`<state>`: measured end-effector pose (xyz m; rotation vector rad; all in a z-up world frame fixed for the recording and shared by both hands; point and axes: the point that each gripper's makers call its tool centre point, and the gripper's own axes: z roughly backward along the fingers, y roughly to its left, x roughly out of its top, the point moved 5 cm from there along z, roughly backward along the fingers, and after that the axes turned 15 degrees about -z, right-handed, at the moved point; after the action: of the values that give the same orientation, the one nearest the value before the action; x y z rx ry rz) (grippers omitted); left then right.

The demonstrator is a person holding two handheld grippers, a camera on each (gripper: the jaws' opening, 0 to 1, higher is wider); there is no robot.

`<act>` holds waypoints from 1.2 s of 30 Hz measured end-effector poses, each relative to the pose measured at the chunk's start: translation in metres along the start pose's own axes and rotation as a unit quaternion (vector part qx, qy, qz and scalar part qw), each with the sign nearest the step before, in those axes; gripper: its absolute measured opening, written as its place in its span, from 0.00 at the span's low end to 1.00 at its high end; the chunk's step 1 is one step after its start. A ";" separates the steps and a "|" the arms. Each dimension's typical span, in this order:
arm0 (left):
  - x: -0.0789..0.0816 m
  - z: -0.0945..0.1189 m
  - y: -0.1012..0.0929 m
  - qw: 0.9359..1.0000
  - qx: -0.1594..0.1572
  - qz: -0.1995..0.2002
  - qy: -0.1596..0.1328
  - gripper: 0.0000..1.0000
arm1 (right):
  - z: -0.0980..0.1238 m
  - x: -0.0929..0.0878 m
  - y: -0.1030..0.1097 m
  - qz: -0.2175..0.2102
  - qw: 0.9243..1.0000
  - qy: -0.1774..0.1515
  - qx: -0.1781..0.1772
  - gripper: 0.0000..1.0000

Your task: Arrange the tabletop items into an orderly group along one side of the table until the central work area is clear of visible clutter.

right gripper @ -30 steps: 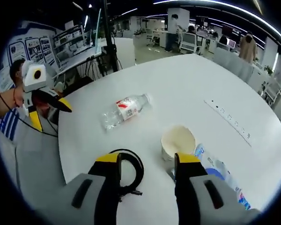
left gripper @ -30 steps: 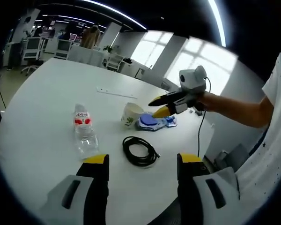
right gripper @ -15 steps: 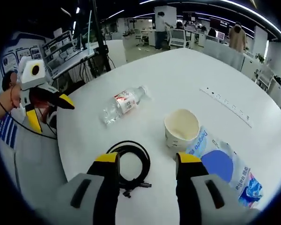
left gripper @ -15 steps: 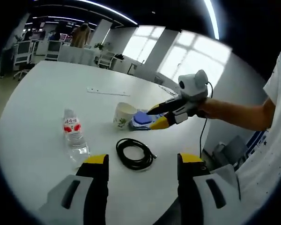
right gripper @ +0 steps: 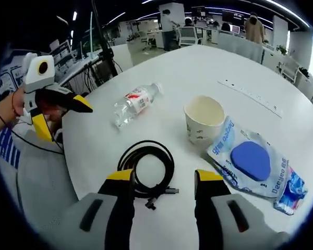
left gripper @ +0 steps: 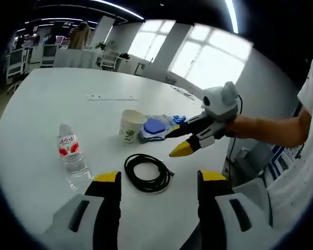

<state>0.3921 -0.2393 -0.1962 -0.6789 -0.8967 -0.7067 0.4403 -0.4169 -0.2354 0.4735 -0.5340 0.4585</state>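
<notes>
Right tongs [right gripper: 163, 178] now lower, over the cable [right gripper: 147, 169]; both tongs open, empty, left tongs [left gripper: 159, 179] too. On tabletop [right gripper: 198, 73]: one bottle [right gripper: 133, 104], one cup [right gripper: 204, 120], one packet [right gripper: 254, 163], one cable

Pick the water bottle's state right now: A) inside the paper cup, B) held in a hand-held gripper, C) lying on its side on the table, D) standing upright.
C: the water bottle lies on its side on the white table, apart from the paper cup.

White table [right gripper: 214, 67]: bottle [right gripper: 134, 104], cup [right gripper: 204, 119], cable [right gripper: 147, 167], packet [right gripper: 253, 164]
</notes>
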 end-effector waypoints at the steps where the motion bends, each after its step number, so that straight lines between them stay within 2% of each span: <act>1: 0.000 -0.002 0.000 1.000 -0.001 0.000 0.001 0.59 | -0.001 -0.002 -0.001 -0.002 1.000 0.002 0.000 0.44; 8: -0.007 -0.021 0.008 1.000 0.000 -0.008 0.028 0.59 | -0.012 -0.013 -0.003 -0.019 1.000 0.009 -0.003 0.42; 15: -0.013 -0.045 0.016 0.998 0.005 -0.010 0.054 0.58 | -0.023 -0.017 -0.007 -0.033 0.999 0.013 -0.003 0.40; 21: -0.017 -0.055 0.019 0.998 0.003 -0.007 0.066 0.57 | -0.030 -0.019 -0.009 -0.034 0.999 0.020 -0.002 0.39; 25: -0.024 -0.062 0.023 0.996 0.005 -0.012 0.084 0.57 | -0.035 -0.019 -0.010 -0.038 0.999 0.023 -0.002 0.38; 29: -0.032 -0.069 0.029 0.994 0.015 -0.008 0.104 0.54 | -0.041 -0.021 -0.011 -0.038 0.999 0.027 -0.002 0.36; 36: -0.040 -0.081 0.032 0.992 0.026 0.011 0.120 0.47 | -0.048 -0.023 -0.010 -0.036 0.999 0.034 -0.004 0.30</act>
<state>0.4356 -0.2729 -0.2743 -0.5439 -0.6826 -0.7269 0.4461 -0.4056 -0.2883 0.4670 -0.4505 0.4020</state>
